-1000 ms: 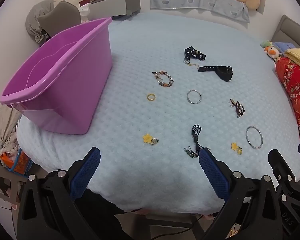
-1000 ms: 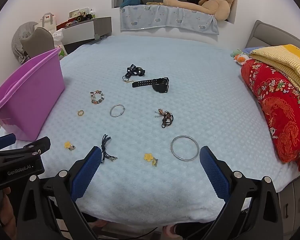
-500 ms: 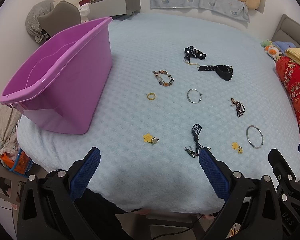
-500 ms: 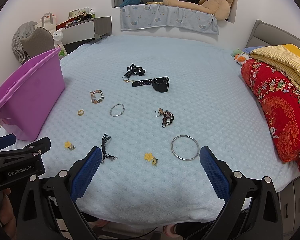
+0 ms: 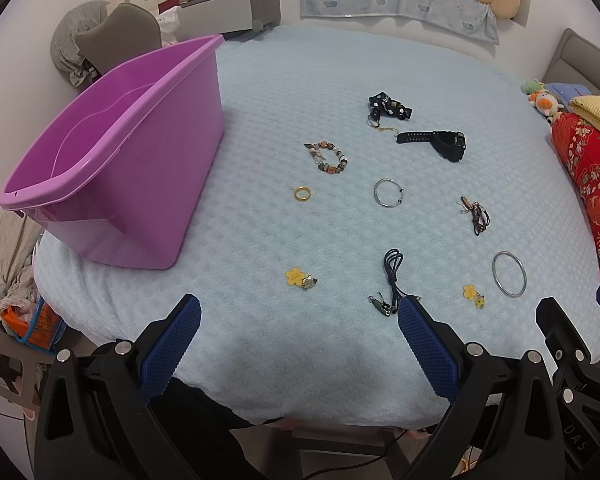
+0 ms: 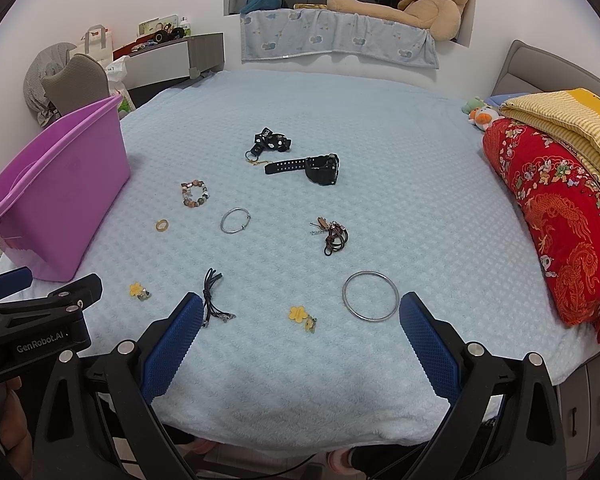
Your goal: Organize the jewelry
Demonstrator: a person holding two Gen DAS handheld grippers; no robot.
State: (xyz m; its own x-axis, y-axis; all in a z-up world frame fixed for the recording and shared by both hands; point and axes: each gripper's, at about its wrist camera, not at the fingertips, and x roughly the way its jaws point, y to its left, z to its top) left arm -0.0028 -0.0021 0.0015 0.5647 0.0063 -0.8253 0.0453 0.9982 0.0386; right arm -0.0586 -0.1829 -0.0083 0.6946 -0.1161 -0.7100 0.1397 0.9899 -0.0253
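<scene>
Jewelry lies scattered on a light blue bed cover (image 5: 284, 92). A beaded bracelet (image 5: 327, 157), gold ring (image 5: 302, 194), small silver bangle (image 5: 387, 192), black watch (image 5: 440, 143), black lanyard (image 5: 388, 105), brown cord (image 5: 477, 215), dark cord (image 5: 393, 276), two yellow flower charms (image 5: 298, 278) (image 5: 473, 293) and a large silver bangle (image 6: 370, 296) lie apart. An empty purple bin (image 5: 112, 152) stands at the left. My left gripper (image 5: 299, 322) and right gripper (image 6: 301, 320) hover open over the near edge, holding nothing.
A folded red quilt (image 6: 556, 216) and yellow blanket (image 6: 568, 120) lie at the right side. Small plush toys (image 6: 480, 114) sit by the headboard. A teddy bear (image 6: 428, 0) lies on the window ledge. A grey chair (image 6: 76, 80) and drawer unit (image 6: 168, 60) stand beyond the bin.
</scene>
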